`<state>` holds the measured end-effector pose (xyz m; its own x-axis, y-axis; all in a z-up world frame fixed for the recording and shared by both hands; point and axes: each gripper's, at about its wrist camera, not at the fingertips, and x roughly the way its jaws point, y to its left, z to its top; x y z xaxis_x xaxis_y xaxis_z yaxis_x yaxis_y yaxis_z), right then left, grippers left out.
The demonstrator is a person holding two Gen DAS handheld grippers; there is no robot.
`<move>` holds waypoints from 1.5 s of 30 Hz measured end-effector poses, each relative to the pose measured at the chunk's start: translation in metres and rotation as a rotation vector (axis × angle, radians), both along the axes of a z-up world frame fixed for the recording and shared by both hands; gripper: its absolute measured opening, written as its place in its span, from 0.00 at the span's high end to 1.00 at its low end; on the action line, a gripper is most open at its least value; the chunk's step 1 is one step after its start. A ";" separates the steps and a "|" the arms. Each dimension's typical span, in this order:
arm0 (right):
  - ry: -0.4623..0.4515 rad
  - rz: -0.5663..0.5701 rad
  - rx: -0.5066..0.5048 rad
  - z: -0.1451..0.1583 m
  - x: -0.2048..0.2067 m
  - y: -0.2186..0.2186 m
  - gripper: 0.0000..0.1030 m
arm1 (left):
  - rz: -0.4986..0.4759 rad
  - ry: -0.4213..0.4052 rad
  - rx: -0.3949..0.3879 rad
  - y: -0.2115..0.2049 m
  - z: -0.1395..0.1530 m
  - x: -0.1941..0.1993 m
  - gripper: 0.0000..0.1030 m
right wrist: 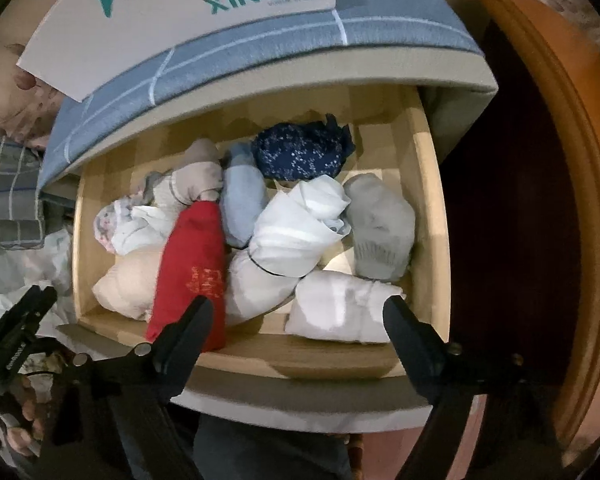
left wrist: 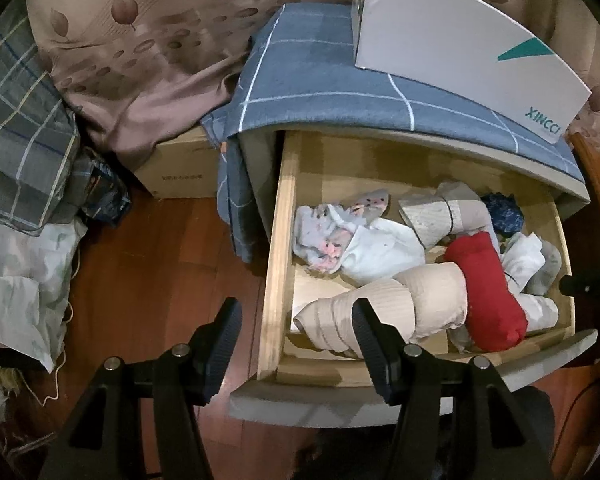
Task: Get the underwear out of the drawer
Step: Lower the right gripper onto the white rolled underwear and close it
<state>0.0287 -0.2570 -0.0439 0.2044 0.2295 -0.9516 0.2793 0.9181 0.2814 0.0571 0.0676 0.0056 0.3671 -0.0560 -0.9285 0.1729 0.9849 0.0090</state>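
above drawer [right wrist: 428, 208], both grippers empty

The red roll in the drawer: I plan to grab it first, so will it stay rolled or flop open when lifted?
The red roll is soft fabric, so it will probably sag at both ends. No band shows around it, so it may unroll if pinched at one end. It rests on a beige bundle, which may shift.

Each hand-held gripper [left wrist: 296, 316] [right wrist: 300, 312] has black ribbed fingers [left wrist: 366, 332] on black arms with silver screws.
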 end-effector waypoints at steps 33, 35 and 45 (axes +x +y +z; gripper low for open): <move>0.165 -0.028 0.022 -0.098 0.063 0.037 0.30 | -0.060 0.099 -0.011 -0.017 -0.040 0.024 0.43; 0.169 -0.013 0.022 -0.100 0.066 0.038 0.34 | -0.065 0.103 -0.010 -0.019 -0.041 0.024 0.43; 0.091 0.039 -0.052 -0.089 0.062 0.052 0.48 | -0.092 0.117 -0.017 -0.031 -0.043 0.026 0.43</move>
